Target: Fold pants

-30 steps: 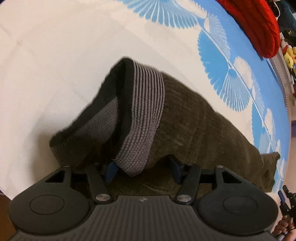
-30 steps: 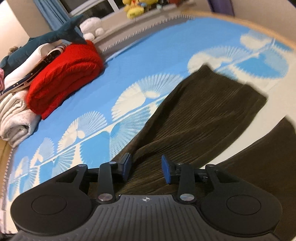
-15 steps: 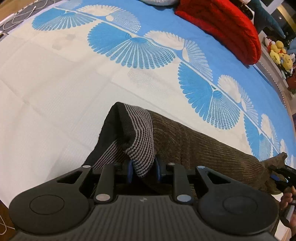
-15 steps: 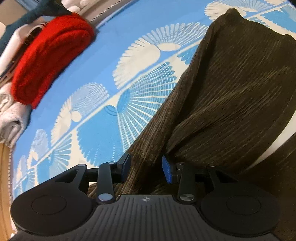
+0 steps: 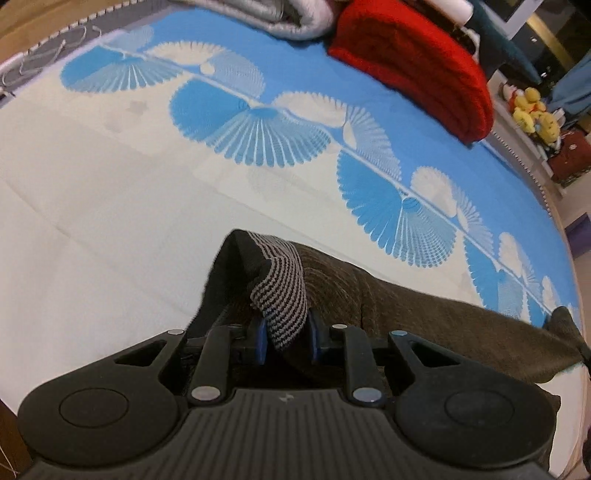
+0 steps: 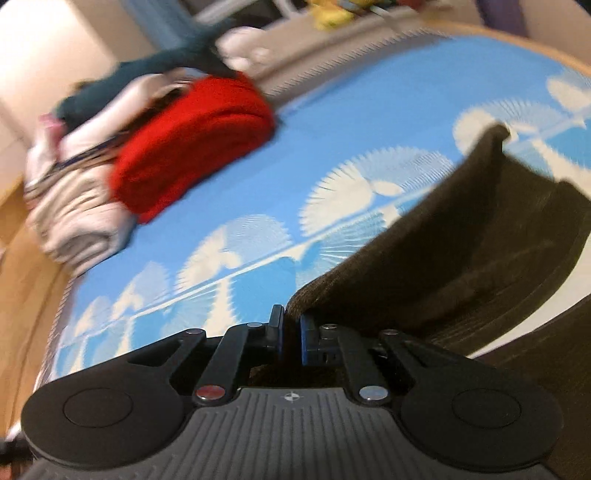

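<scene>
Dark brown corduroy pants (image 5: 424, 325) stretch across the blue-and-white cover (image 5: 110, 221) toward the right. Their grey-striped waistband (image 5: 284, 291) stands up between the blue pads of my left gripper (image 5: 284, 332), whose jaws are closing and press on it, holding it lifted off the cover. In the right wrist view, my right gripper (image 6: 291, 328) is shut on the edge of a pants leg (image 6: 461, 258), which hangs in a raised fold to the right. That view is blurred by motion.
A folded red knit (image 5: 417, 62) lies at the far side of the cover, with a grey blanket (image 5: 280, 18) beside it. The right wrist view shows the red knit (image 6: 188, 144) against a stack of folded clothes (image 6: 74, 218). Yellow plush toys (image 5: 532, 114) sit beyond the edge.
My left gripper closed on the waistband and lifted it. My right gripper, open around the pants leg earlier, has shut on the fabric edge and swung, raising the leg.
</scene>
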